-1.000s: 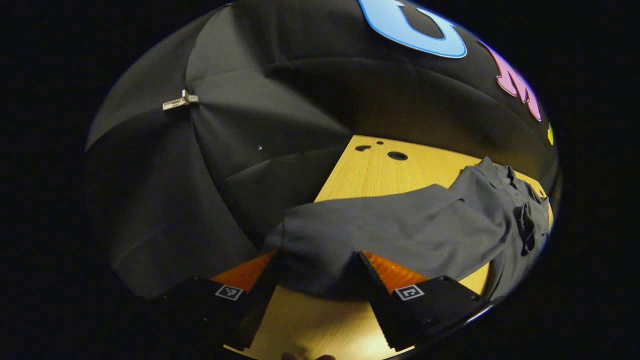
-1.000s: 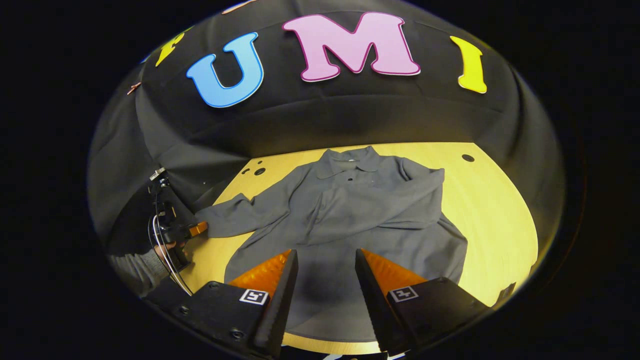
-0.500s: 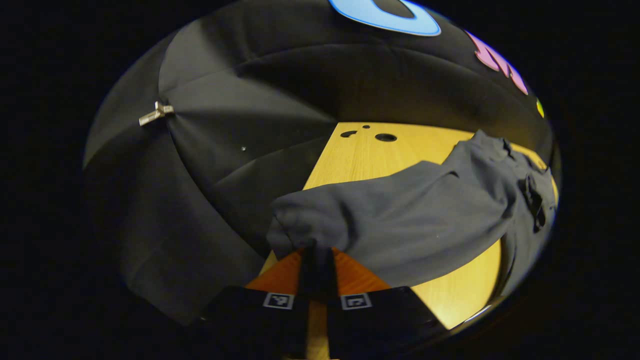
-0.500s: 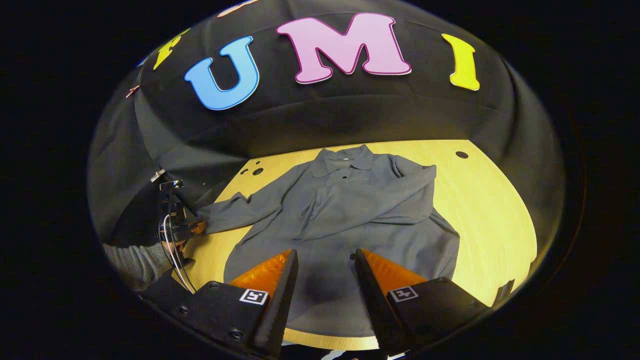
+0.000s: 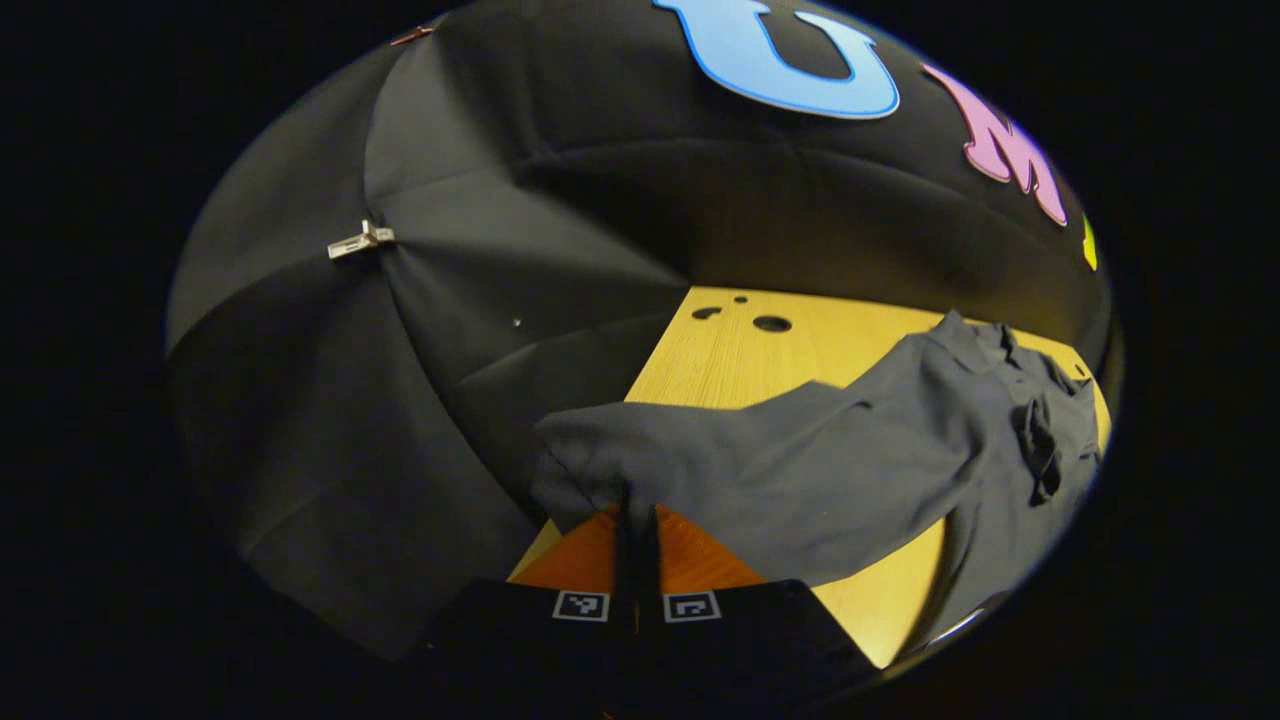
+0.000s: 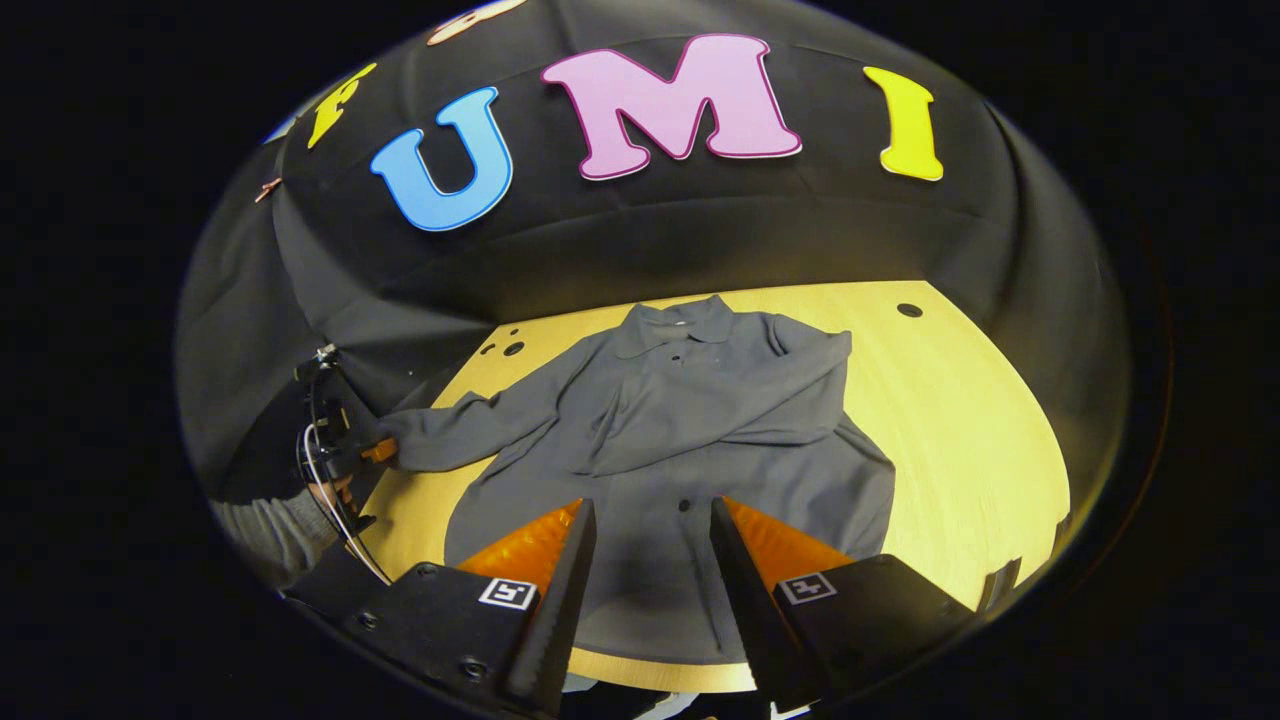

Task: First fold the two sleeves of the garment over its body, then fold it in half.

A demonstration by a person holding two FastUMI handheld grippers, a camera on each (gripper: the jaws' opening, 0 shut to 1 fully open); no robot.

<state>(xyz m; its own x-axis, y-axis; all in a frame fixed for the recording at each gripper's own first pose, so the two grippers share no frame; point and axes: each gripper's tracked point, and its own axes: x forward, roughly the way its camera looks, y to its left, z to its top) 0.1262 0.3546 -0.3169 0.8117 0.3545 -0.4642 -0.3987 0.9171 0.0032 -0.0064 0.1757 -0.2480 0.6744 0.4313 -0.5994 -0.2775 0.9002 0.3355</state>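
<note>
A grey collared shirt (image 6: 690,420) lies face up on the wooden table (image 6: 980,430), collar toward the wall. One sleeve (image 6: 770,395) is folded across its chest. The other sleeve (image 6: 470,435) stretches out sideways; my left gripper (image 6: 378,452) is shut on its cuff there. In the left gripper view the cuff (image 5: 590,465) is pinched between the fingers of my left gripper (image 5: 637,515) and the sleeve (image 5: 800,470) hangs lifted above the table (image 5: 730,350). My right gripper (image 6: 650,520) hovers open above the shirt's lower hem, holding nothing.
Black cloth walls close the table on the far and left sides. Small round holes (image 5: 770,323) mark the table's far left corner, another hole (image 6: 908,310) the far right. A sleeved hand (image 6: 290,520) holds the left gripper. Bare wood lies right of the shirt.
My left gripper went from open around the cuff to shut on it, then lifted the sleeve slightly. The right gripper stayed open over the hem, drifting a little.
</note>
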